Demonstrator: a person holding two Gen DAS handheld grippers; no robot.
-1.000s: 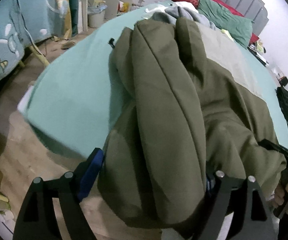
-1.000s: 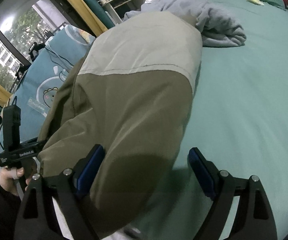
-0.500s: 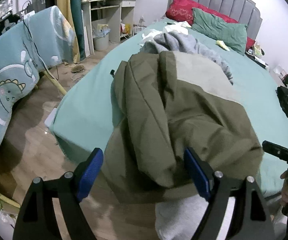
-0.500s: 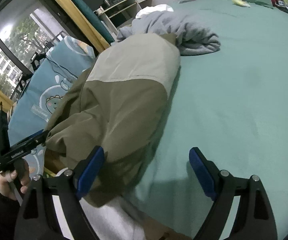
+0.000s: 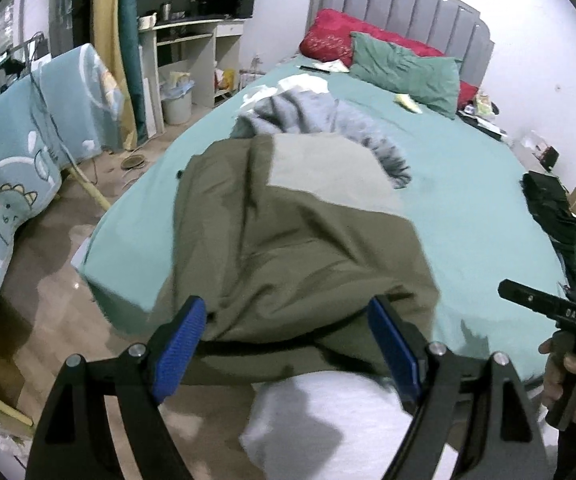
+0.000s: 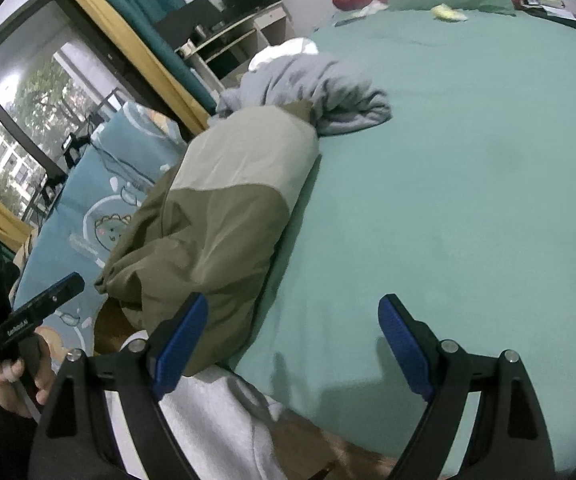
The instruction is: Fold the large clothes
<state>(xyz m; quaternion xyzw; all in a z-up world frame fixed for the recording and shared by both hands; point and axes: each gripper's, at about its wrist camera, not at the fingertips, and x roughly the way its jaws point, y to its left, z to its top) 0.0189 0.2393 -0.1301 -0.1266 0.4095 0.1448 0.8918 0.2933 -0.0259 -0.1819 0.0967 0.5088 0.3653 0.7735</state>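
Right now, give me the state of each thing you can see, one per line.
Olive jacket: folded lengthwise, near end hanging over the bed edge, ungripped.
Grey garment: crumpled, touching the jacket's far end.
Left claw: open.
Right claw: open.
Green pillow: lying against the headboard.

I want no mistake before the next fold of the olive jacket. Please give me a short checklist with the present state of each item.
1. Left tool open and free of cloth: ok, its blue pads stand wide apart.
2. Right tool open: ok, it holds nothing.
3. Olive jacket lies fully on the bed: not ok, its near end hangs over the edge.
4. Jacket apart from the grey garment: not ok, they touch at the far end.
5. Free sheet to the right of the jacket: ok.
6. Layers below lie flat: cannot tell, they are hidden.
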